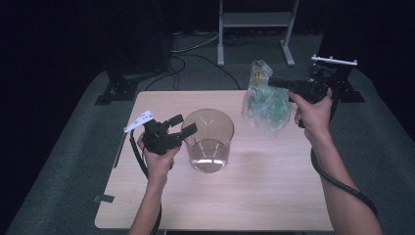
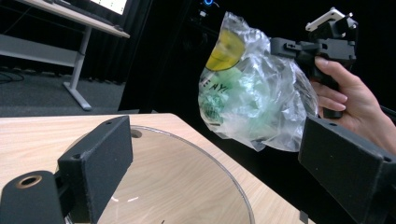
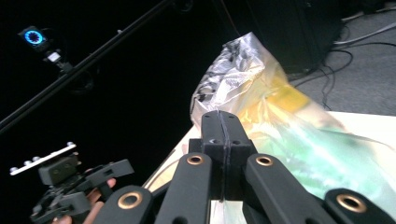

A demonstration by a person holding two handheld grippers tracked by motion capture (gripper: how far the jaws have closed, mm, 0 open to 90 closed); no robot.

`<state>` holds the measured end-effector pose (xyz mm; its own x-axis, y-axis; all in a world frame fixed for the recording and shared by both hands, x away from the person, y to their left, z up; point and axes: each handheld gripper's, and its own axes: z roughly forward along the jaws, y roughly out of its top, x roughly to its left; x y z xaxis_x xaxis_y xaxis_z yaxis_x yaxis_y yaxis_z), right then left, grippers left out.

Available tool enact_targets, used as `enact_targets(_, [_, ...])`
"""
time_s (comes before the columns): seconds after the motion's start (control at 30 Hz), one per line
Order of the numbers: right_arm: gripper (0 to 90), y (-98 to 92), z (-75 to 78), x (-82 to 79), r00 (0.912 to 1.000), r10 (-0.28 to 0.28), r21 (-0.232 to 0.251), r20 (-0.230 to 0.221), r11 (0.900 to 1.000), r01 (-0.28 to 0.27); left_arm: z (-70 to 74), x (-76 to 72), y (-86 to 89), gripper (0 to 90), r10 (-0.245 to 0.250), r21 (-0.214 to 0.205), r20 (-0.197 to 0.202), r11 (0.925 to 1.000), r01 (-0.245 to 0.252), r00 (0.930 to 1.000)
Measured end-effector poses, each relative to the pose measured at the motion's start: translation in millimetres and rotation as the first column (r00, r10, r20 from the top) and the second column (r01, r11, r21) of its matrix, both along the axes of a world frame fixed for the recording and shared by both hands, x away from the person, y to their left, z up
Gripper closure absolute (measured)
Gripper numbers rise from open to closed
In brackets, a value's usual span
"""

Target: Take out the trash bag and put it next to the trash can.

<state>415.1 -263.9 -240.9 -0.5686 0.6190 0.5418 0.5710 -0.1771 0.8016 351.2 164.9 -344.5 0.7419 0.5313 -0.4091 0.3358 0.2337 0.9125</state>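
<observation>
Clearly one bag, one glass tub.

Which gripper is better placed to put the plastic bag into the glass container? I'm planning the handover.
Probably the right gripper: its jaws are shut on the plastic bag, lifted beside the glass container. The left gripper is open at the container's rim, holding nothing.

1. The bowl stands on the table, near the middle.
2. My left gripper sits just left of the bowl, jaws over its rim.
3. My right gripper holds the bag up, right of and behind the bowl.
</observation>
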Motion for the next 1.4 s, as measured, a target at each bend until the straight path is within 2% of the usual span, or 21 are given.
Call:
enact_targets(0.3, [90.0, -15.1, -24.4, 7.2, 0.9985, -0.031, 0.017, -0.046, 0.9993, 0.032, -0.3, 0.1, -0.1, 8.7, 0.001, 0.005, -0.006, 1.0, -0.001, 1.0])
enact_targets(0.43, [90.0, -17.9, -37.3, 12.2, 0.9966, -0.045, 0.006, -0.069, 0.999, 0.045, -0.3, -0.5, 1.6, 8.7, 0.008, 0.006, -0.005, 0.9999, -0.008, 1.0])
enact_targets(0.8, [90.0, -30.5, -75.5, 27.0, 0.9856, -0.097, 0.02, -0.139, 0.9947, 0.101, -2.2, -3.0, 4.3, 8.7, 0.034, 0.021, -0.013, 0.9992, -0.033, 0.9994])
enact_targets(1.0, [90.0, -29.5, -90.8, 30.5, 0.9813, -0.101, 0.023, -0.164, 0.9941, 0.106, -4.2, -1.3, 1.3, 8.7, 0.024, 0.028, -0.024, 0.9993, -0.023, 0.9994])
enact_targets(1.2, [90.0, -21.6, -103.7, 33.9, 0.9787, -0.087, 0.017, -0.186, 0.9956, 0.092, -4.8, -0.3, -1.4, 8.7, 0.011, 0.028, -0.035, 0.9995, -0.01, 0.9993])
enact_targets(1.4, [90.0, -13.4, -113.6, 38.7, 0.9753, -0.07, 0.031, -0.209, 0.9965, 0.078, -5.6, 0.3, -1.9, 8.7, 0.006, 0.027, -0.041, 0.9996, -0.005, 0.9992])
